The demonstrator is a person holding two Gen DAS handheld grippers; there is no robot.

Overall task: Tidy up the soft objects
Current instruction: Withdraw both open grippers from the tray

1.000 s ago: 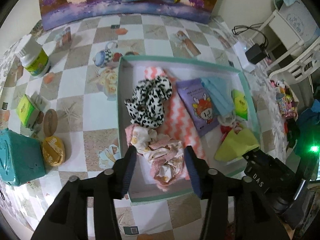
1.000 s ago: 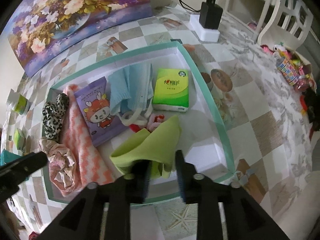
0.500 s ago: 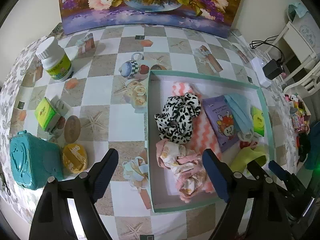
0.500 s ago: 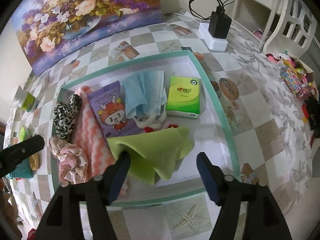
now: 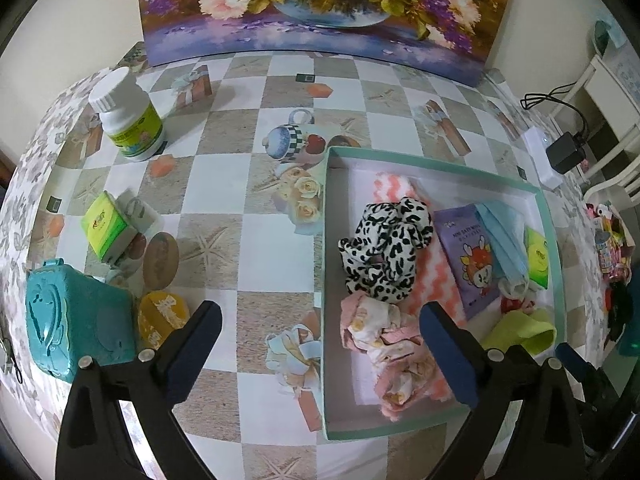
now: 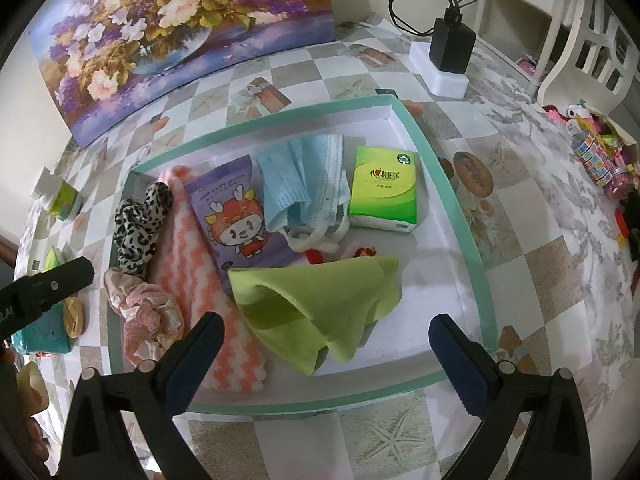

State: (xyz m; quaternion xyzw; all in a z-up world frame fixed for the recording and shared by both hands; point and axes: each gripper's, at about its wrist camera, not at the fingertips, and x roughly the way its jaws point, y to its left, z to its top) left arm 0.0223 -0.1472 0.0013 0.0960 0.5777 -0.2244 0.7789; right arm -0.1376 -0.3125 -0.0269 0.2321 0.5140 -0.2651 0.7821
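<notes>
Shallow teal-rimmed tray [image 6: 452, 196] sits on the checkered counter [image 5: 224, 168], toward its right side. Left tool [image 5: 320, 344] hangs over the tray's near-left corner, jaws opening wide, nothing gripped; the pink floral scrunchie [image 5: 384, 344] lies loose on the tray floor between the fingers. Right tool [image 6: 326, 354] hangs over the tray's near edge, jaws also opening, empty; the green cloth [image 6: 320, 304] lies crumpled in the tray just ahead of it, untouched.

Inside the tray, left to right: leopard-print scrunchie [image 6: 138, 226] on a pink zigzag towel [image 6: 200, 280], purple cartoon packet [image 6: 236, 216], blue face masks [image 6: 304, 180], green tissue pack [image 6: 384, 188] near the far-right corner.

Off the tray, along the counter's left edge: white pill bottle [image 5: 126, 116], small green box [image 5: 108, 226], teal case [image 5: 76, 320], yellow tin [image 5: 162, 318]. Flower painting [image 5: 320, 8] stands at the far edge.
</notes>
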